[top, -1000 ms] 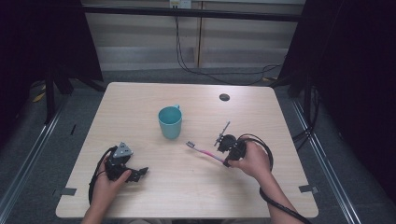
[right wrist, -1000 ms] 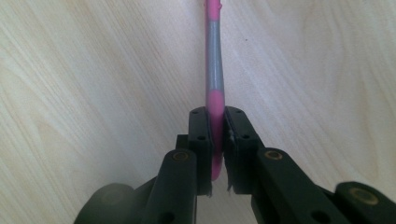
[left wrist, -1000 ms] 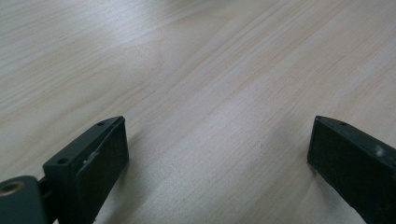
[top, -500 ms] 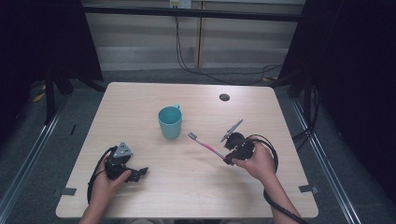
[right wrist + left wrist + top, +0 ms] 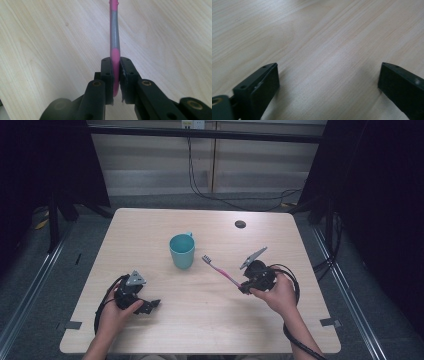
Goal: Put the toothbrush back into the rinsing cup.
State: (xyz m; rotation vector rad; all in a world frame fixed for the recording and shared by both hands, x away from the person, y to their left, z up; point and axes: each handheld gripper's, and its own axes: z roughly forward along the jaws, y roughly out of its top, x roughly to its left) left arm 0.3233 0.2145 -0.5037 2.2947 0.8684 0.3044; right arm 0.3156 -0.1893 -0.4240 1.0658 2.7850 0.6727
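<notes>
Change: toothbrush [image 5: 220, 270] has been swung, head now nearer cup [image 5: 182, 251].
Right gripper [image 5: 244, 285]: clamped on handle end, for reach.
Left gripper [image 5: 149, 306]: parked on tabletop [image 5: 210, 320], jaws wide, empty.

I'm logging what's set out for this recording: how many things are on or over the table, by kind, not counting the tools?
Cup (teal): 1
Toothbrush (pink and grey), clamped in the right tool: 1
Small dark round disc near the table's far edge: 1
Total: 3

High view overlooks table [image 5: 150, 230], gripper views close above its wood
</notes>
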